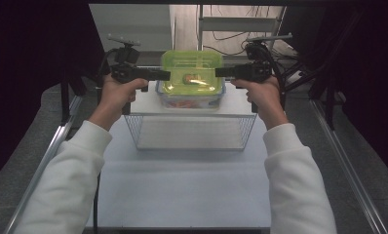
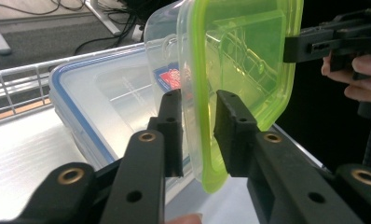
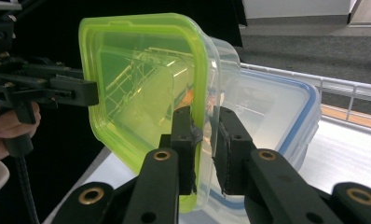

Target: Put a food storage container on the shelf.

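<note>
A clear container with a lime-green lid [image 1: 192, 73] hangs between my two grippers, above a larger blue-rimmed lidded container [image 1: 159, 93]. My left gripper [image 1: 165, 74] grips its left edge and my right gripper [image 1: 220, 72] its right edge. In the left gripper view the jaws [image 2: 198, 97] pinch the green lid's rim [image 2: 239, 60] and the clear wall under it. The right gripper view shows the same hold, with my gripper [image 3: 203, 112] shut on the lid's opposite rim [image 3: 141, 93]. The blue-rimmed container [image 2: 81, 116] [image 3: 277, 112] lies just behind.
A wire basket [image 1: 133, 129] stands on the white table [image 1: 182, 190] in front of the containers, on the near side. Metal rails run along both table sides. Cables and a stand lie on the floor beyond the far edge.
</note>
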Motion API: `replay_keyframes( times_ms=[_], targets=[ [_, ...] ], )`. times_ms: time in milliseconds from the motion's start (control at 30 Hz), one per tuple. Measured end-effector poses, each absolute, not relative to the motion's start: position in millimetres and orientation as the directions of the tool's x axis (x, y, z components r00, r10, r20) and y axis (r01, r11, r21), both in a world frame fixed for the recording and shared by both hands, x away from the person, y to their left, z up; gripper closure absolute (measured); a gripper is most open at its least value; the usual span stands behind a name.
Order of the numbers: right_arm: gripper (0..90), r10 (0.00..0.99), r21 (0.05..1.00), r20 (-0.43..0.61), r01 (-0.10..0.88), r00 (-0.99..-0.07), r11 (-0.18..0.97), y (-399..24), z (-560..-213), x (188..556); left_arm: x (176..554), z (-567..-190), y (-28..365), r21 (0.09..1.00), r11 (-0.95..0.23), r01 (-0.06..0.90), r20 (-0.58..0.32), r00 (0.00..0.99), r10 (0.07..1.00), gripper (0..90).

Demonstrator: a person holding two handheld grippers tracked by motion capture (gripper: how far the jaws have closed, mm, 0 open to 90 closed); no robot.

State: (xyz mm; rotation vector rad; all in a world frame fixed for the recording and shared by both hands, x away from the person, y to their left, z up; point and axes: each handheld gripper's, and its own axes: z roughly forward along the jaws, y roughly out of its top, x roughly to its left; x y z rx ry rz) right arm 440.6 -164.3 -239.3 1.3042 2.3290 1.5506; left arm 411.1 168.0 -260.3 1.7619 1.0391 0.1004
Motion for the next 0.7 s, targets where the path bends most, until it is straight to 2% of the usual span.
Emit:
replay_keyframes(
  times_ms=[167,333,467,700],
  targets=[
    [76.3,0.669,0.777,0.405,0.620,-0.623,0.107,-164,-243,448,418,-260,164,0.792,-0.064,0.607,-0.400,0.596,0.697,67.3],
    [71.0,0.683,0.770,0.417,0.632,-0.600,0.085,-163,-248,454,427,-264,163,0.782,-0.051,0.622,-0.400,0.562,0.723,55.6],
    [68.1,0.676,0.759,0.449,0.649,-0.584,0.057,-163,-253,459,429,-268,162,0.779,-0.037,0.626,-0.419,0.563,0.712,54.4],
    [57.3,0.690,0.760,0.443,0.648,-0.573,0.050,-161,-256,463,429,-268,164,0.782,-0.030,0.623,-0.423,0.565,0.709,48.4]
  ],
)
